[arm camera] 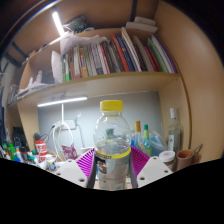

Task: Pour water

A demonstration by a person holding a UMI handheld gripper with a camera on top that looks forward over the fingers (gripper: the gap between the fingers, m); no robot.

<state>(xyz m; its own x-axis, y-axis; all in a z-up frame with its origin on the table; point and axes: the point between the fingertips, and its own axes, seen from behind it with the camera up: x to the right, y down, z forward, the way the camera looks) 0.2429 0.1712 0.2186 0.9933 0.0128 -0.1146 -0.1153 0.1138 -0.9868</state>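
Clear yellow-capped bottle (112,140) stands upright, cap up, clamped between the fingers (86,163).

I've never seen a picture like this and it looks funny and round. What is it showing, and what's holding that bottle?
The picture comes from a wide-angle camera riding on a hand-held gripper that a person carries. That is why it looks round. The two purple pads at the bottom are on the gripper's two fingers. They squeeze a clear plastic water bottle with a yellow cap, holding it upright. Behind it is a cluttered counter with more bottles, and higher up a shelf of books with a lit lamp underneath. The job is to pour water.
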